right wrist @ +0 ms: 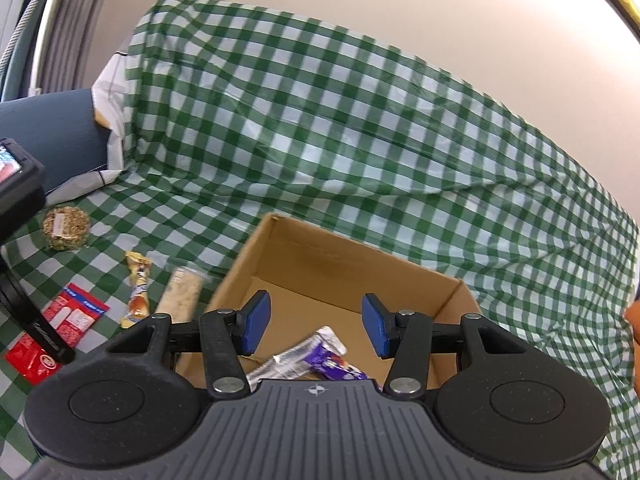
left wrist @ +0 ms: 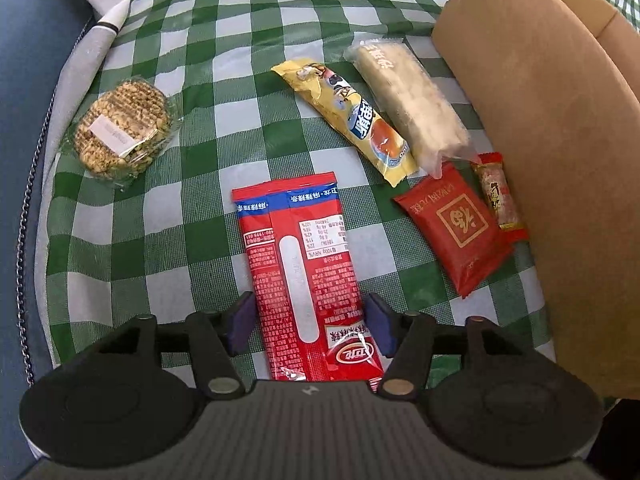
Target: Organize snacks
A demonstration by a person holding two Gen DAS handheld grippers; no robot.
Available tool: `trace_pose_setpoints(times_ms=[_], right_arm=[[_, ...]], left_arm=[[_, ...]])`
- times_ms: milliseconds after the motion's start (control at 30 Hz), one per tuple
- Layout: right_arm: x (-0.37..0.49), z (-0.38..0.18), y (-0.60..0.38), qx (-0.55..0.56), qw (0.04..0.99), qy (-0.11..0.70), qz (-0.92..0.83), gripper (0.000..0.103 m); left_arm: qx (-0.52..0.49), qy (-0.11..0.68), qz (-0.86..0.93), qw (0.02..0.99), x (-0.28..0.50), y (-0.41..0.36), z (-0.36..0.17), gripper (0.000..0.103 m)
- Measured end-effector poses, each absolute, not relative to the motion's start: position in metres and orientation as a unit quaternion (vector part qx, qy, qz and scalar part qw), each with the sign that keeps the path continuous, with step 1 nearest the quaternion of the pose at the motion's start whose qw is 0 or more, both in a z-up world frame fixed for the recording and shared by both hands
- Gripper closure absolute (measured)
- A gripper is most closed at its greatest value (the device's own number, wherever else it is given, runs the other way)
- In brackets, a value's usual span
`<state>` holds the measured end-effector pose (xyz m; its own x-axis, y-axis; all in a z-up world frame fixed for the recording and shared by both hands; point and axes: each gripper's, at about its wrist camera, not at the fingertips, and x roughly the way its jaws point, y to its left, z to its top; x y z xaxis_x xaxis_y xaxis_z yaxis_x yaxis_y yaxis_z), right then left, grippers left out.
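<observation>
Below, the red packet (left wrist: 298,276) is straddled by the wide-open left tool (left wrist: 310,322); the right tool (right wrist: 316,326), open and empty, is held over the cardboard box (right wrist: 316,264), at the packet's 3 o'clock.

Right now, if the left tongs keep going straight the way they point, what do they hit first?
Most likely the long red snack packet: it lies on the checked cloth directly between the open left tongs, whose pads sit either side of it without pressing. How far above it they are is unclear.
</observation>
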<state>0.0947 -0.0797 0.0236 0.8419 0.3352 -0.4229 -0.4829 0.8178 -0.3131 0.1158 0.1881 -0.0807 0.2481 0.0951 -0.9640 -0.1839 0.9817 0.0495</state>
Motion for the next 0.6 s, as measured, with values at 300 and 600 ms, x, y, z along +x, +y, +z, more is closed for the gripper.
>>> trace_pose_setpoints(times_ms=[300,600], right_arm=[[0.083,0.015,-0.044,-0.225,0.926,0.183,0.242,0.051],[0.038,0.001,0.007,-0.314,0.894,0.107,0.3,0.051]], left_arm=[[-0.071,0.582,0.117,0.802,0.112,0.209,-0.065,0.05],[-0.109,0.568,0.14,0.804,0.1,0.233,-0.056,0.05]])
